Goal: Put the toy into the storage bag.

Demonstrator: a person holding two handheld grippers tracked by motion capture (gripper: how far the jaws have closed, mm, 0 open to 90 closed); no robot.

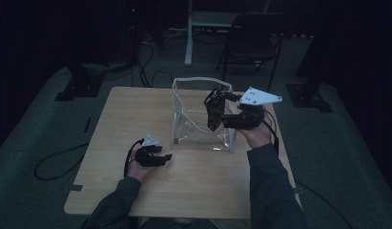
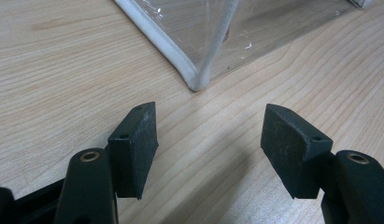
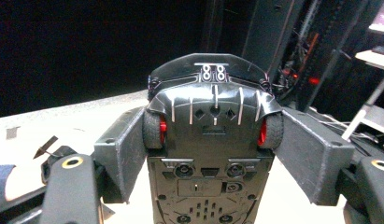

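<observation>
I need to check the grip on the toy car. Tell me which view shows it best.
The right gripper view: the black toy car fills the centre, underside toward the camera, wheels pressed between the right gripper fingers. The high view shows it small and dark above the clear bag. The left gripper view gives the bag's corner and table.

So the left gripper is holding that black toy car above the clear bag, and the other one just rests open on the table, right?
Not quite: the right gripper holds the black toy car, its pads against the wheels in the right gripper view. The high view shows it above the clear bag. The open gripper resting on the table is the left gripper, with nothing between its jaws.
</observation>
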